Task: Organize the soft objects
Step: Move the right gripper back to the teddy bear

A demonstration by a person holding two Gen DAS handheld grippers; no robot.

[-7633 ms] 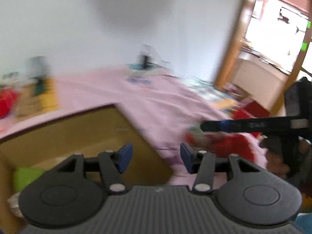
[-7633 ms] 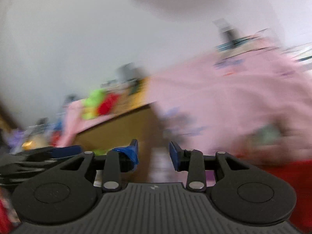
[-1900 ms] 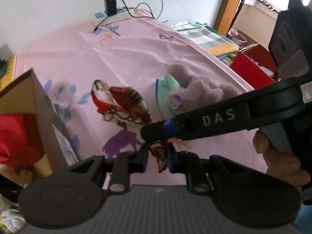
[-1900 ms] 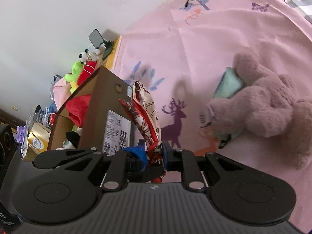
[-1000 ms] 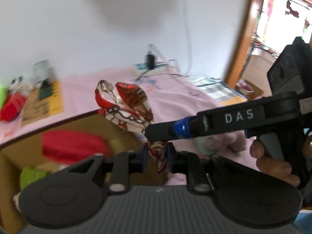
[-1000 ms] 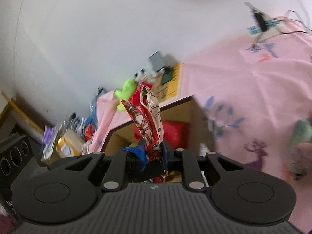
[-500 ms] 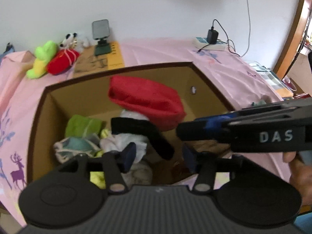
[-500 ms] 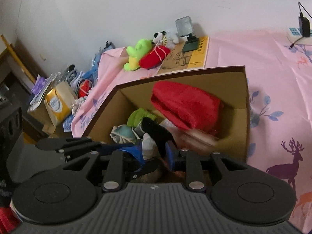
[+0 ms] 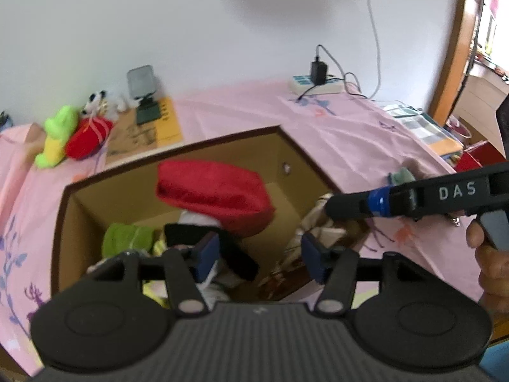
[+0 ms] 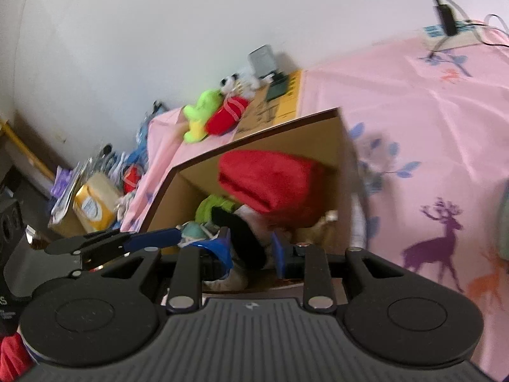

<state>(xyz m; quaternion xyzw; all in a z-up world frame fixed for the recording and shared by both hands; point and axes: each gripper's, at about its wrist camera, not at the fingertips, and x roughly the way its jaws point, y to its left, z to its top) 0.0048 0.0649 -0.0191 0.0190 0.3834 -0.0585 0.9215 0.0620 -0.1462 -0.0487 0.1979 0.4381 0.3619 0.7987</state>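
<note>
Left tongs: your left tongs (image 9: 258, 256) hang over the near edge of the open cardboard box (image 9: 60, 222); the jaws are opening and nothing sits between the blue pads.
Right tongs: your right tongs (image 10: 251, 251) hover over the box's near right corner; the jaws are opening, a narrow gap shows, and no cloth is pinched in it. In the left wrist view their black finger, marked DAS, reaches in from the right.
Scarf: a pale, patterned scarf (image 9: 318, 226) lies inside the box against its right wall, just below that finger's tip; blur hides whether they touch.
Box contents: a red cushion (image 9: 213, 194) leans on the far wall, a green cloth (image 9: 127, 238) sits at the left, and a black strap (image 9: 235, 254) crosses the middle.
Bed: the box stands on a pink sheet (image 9: 350, 140) with deer prints.
Far left: a green plush (image 9: 55, 135) and a red plush (image 9: 87, 138) lie side by side by the wall.
Far right: a power strip (image 9: 315, 84) with a black charger lies at the wall.
</note>
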